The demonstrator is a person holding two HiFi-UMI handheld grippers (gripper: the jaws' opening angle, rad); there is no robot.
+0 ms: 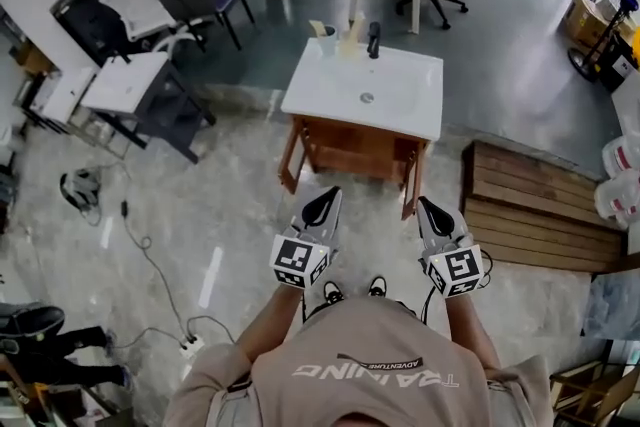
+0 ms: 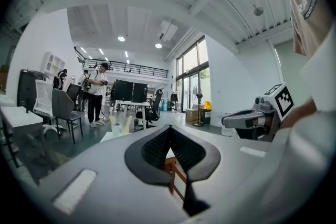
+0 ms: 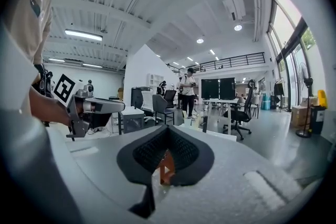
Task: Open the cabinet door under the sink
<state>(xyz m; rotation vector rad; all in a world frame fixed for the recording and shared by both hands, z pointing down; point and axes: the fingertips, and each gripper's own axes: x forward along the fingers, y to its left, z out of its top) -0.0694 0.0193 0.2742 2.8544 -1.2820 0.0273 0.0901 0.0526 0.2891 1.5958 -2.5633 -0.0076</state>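
Person's shirt (image 1: pixel 370 370): fills the bottom of the head view; both arms reach out from it toward 12 o'clock.
Left gripper (image 1: pixel 326 199): held level and pointing at the cabinet. Its jaws are pressed fully together with nothing between them. The wood seen through the notch in its own view is the cabinet, far beyond.
Right gripper (image 1: pixel 430 207): beside the left one, at its 3 o'clock. Its jaws are likewise closed tight and empty.
Sink (image 1: pixel 300 90): a white basin at 12 o'clock from the grippers, with a dark faucet (image 1: pixel 373 39) at its far rim.
Cabinet door (image 1: pixel 355 150): the wooden front under the basin looks closed. It is well apart from both grippers, and no handle can be made out from here.
Wooden platform (image 1: pixel 530 205): on the floor at 3 o'clock of the cabinet, out of the way.
Step in hand: by my reading this is the approach, and the task has barely begun.
Doing it well: move in and come lower so the door front is seen square-on. Spread one pair of jaws before arriving. Find the handle or the free edge, close on it firmly, then draw it along the hinge's arc, not straight back.
Risk: closed jaws can only nudge the panel, and a shallow pinch on an edge may slip.
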